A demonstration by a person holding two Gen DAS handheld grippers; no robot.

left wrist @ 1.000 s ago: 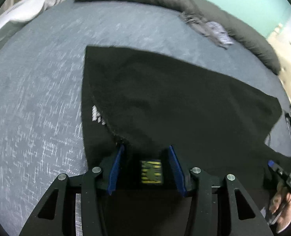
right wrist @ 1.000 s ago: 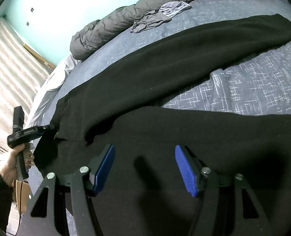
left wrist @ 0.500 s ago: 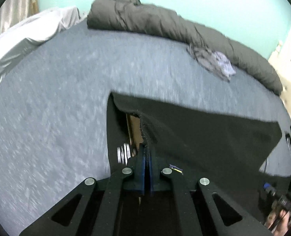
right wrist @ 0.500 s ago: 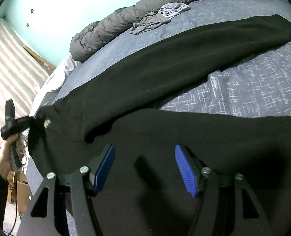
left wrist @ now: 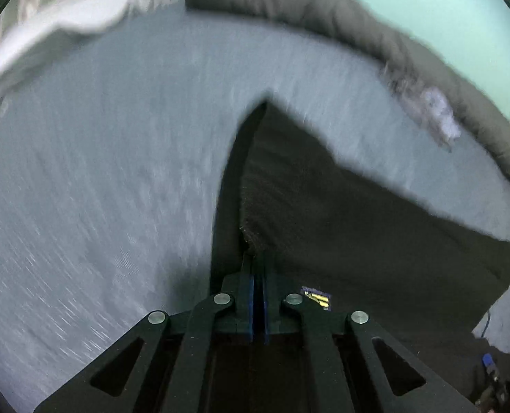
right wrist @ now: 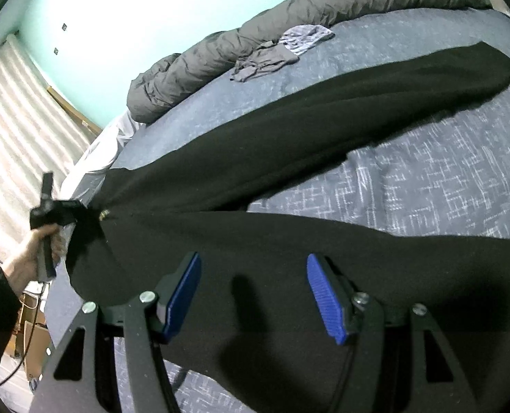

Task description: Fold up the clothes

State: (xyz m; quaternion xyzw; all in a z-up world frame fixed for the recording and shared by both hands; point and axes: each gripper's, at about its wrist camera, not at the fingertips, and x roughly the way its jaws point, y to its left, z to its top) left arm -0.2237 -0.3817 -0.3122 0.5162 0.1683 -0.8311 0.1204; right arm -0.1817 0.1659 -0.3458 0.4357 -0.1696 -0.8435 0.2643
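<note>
A pair of black trousers [right wrist: 289, 144] lies spread on the blue-grey bed [right wrist: 444, 179], its two legs running to the right. My left gripper [left wrist: 257, 277] is shut on the waistband edge of the trousers [left wrist: 341, 213] and holds it lifted off the bed. In the right wrist view the left gripper [right wrist: 57, 211] shows at the far left, pinching that lifted corner. My right gripper [right wrist: 251, 292] is open, its blue pads just above the near trouser leg, holding nothing.
A rolled grey duvet [right wrist: 289, 24] lies along the far side of the bed, with small grey garments [right wrist: 272, 51] in front of it. A white pillow or sheet [left wrist: 65, 34] lies at the bed's left end. Curtains [right wrist: 10, 130] hang beyond it.
My left gripper shut on the waistband edge and lifted it, pulling the cloth up and toward me. My right gripper stayed open and still over the near leg.
</note>
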